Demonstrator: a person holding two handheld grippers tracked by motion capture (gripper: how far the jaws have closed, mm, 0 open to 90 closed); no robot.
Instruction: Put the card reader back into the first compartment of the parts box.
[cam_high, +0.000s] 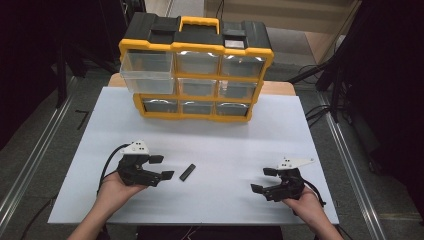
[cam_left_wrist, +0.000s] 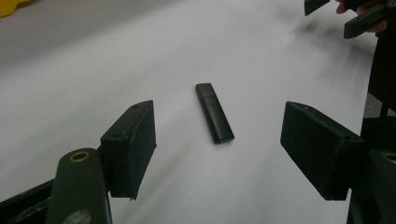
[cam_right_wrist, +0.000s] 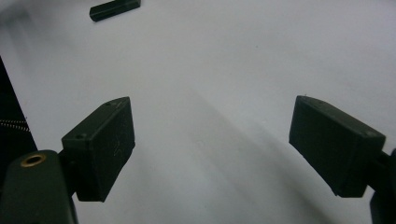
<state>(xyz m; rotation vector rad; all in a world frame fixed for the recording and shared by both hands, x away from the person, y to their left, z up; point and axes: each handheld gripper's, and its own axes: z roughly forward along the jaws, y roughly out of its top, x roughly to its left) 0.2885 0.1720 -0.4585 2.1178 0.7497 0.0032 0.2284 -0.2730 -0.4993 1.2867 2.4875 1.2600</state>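
Left gripper (cam_high: 161, 167) spread wide, nothing pinched, just beside the small black stick (cam_high: 187, 172).

The stick lies flat on the white table (cam_high: 225, 145), ahead of those jaws; the right gripper (cam_high: 262, 180) sits well apart, also spread and holding nothing.

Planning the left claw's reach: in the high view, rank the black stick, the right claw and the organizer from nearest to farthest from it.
1. Black stick, just right of the left claw.
2. Right claw, across the table.
3. Organizer, at the far edge.
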